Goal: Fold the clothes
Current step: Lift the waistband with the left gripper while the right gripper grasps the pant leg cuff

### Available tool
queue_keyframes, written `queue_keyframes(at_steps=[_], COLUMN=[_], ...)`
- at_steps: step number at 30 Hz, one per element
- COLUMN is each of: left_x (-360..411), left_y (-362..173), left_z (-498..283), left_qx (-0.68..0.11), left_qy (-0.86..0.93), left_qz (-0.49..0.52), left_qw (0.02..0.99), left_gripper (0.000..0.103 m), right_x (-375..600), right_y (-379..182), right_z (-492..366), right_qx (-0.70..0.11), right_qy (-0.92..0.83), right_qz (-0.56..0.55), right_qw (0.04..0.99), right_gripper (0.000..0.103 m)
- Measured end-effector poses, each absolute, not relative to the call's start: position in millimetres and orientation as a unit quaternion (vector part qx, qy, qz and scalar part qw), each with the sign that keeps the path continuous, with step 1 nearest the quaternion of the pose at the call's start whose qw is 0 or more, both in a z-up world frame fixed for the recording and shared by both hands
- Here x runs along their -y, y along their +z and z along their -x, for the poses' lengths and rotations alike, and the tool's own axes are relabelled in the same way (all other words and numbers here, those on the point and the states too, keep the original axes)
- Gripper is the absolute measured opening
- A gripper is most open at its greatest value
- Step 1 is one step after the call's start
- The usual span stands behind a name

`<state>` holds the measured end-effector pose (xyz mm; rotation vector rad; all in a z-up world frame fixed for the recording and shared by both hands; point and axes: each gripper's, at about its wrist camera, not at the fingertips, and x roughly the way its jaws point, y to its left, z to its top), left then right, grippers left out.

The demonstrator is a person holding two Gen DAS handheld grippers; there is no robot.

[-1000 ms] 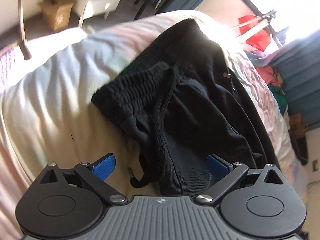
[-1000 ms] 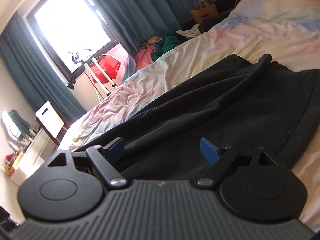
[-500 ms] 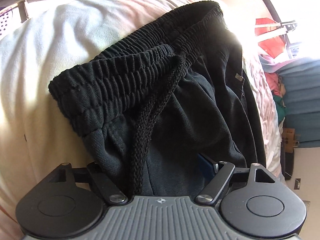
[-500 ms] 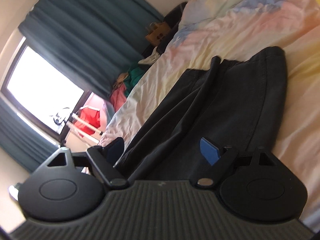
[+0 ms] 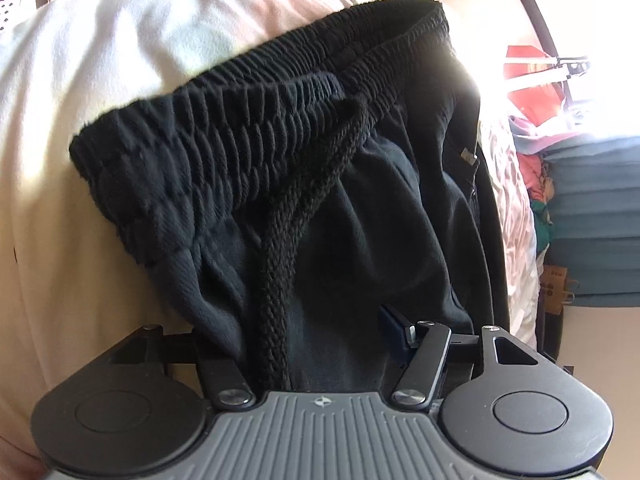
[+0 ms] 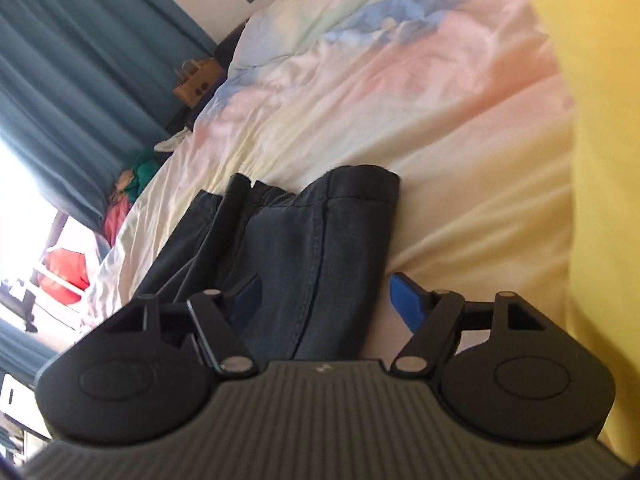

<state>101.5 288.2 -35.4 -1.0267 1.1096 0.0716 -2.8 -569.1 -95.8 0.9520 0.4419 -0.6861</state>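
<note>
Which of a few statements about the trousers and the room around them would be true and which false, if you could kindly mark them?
1. The trousers are black, with a ribbed elastic waistband. True.
2. The drawstring is white. False: it is a black braided cord.
3. The trousers lie on a pastel-coloured bedcover. True.
4. The curtains are red. False: they are teal.
5. A brown paper bag stands beside the bed. True.
</note>
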Motion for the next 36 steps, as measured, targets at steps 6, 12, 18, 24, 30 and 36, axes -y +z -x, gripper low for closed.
queue_keyframes(at_steps=[6,12,18,24,30,36], left_x=[-287.0,-297.0,-297.4,-306.6,-302.4,-273.0], left_y=[-28.4,-15.0,29.7,86.1,127.1,117.5], left_z=[-85.4,-66.3,-29.9,-12.4,-70.0,-176.2], left_qx=[-0.508,-0.486,-0.423,-0.365,-0.35,-0.359], left_qy=[0.064,0.077,0.044,0.01,0.012,0.041], left_qz=[0.455,0.468,0.466,0.487,0.481,0.46], left_qw=[0.728,0.734,0.776,0.794,0.804,0.811], left_gripper=[0.04,0.012,0.008,0.008,0.008,0.008], right_x=[591.8,588.2,579.0,578.8,581.7,593.1], right_y=[-112.9,-91.2,-33.7,7.5,36.2,40.3], right_z=[-28.9,-38.7,-38.7,-36.8,-91.1,-188.1], right_qx=[-0.234,-0.225,-0.197,-0.181,-0.185,-0.207], right_qy=[-0.341,-0.339,-0.327,-0.311,-0.311,-0.333], right_qz=[-0.481,-0.473,-0.444,-0.447,-0.428,-0.41], right_qw=[0.773,0.781,0.811,0.819,0.828,0.823], right_gripper=[0.063,0.009,0.008,0.008,0.008,0.008])
